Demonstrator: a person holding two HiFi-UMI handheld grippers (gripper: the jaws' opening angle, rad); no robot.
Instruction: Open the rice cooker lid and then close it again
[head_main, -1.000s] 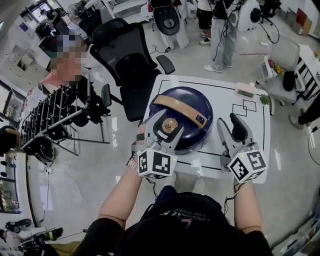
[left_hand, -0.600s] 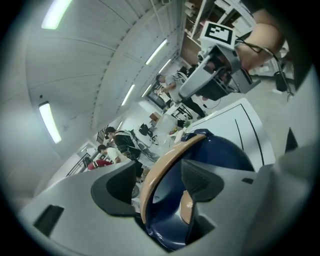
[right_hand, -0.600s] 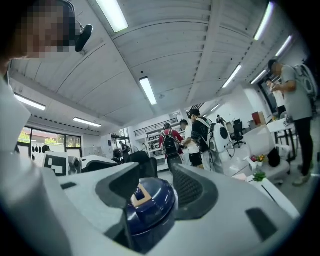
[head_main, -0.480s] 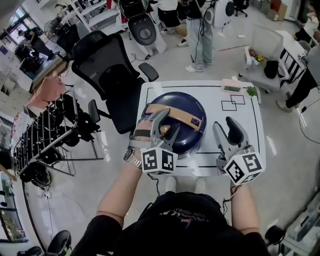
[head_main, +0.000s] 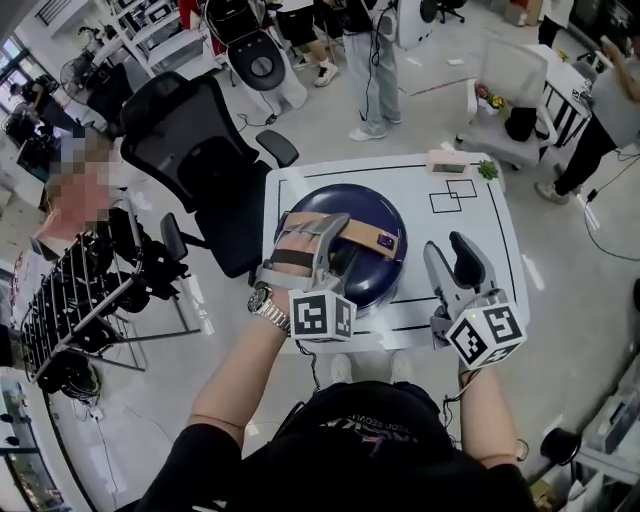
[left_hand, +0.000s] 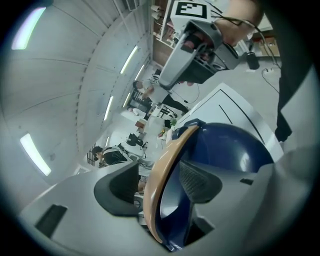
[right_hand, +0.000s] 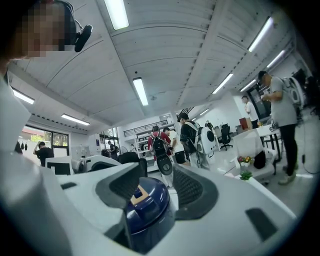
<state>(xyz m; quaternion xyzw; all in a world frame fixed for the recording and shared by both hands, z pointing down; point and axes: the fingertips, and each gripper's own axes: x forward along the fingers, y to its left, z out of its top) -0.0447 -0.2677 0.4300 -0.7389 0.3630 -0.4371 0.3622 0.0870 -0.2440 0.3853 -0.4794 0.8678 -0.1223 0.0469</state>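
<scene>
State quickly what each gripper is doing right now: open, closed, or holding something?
Left gripper: jaws closing around the tan handle, not yet gripping.
Right gripper: open, empty.

Pretty sure this is a robotics lab or some open-plan tech workspace, definitely not a home. It's one big room with a pale hard floor and long strip lights on the ceiling. A black mesh office chair sits at the far side of a white tabletop marked out with black lines. On the left there's a metal rack loaded with dark gear. At the far end you get white machines and several people standing around.
</scene>
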